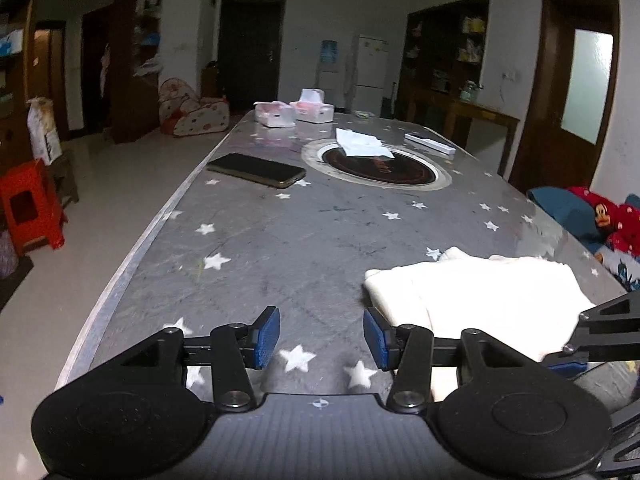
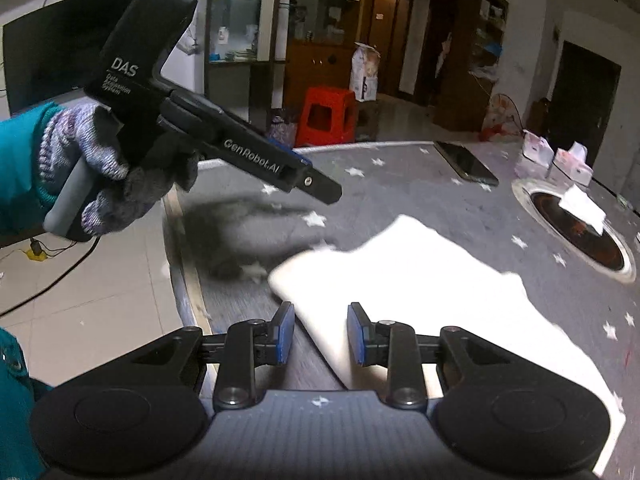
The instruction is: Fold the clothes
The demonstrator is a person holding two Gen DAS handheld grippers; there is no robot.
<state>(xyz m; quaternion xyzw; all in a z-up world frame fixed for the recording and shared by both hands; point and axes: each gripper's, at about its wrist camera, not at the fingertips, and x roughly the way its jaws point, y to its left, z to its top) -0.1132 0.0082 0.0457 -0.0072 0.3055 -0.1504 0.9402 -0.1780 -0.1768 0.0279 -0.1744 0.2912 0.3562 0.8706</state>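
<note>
While the folded white garment (image 2: pixel 420 280) lies flat on the star-patterned tabletop (image 1: pixel 304 240), the right claw (image 2: pixel 320 336) hovers over the garment's near edge, its jaws narrowly parted, and I cannot tell whether the pads touch the cloth. The left claw (image 1: pixel 322 338) stands just left of the garment, moderately wide and empty. A phone (image 1: pixel 256 170) lies well beyond the garment.

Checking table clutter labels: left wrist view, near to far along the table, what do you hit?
Left gripper → white cloth → phone → round hotplate with a paper on its far edge → two tissue boxes at the far end.
</note>
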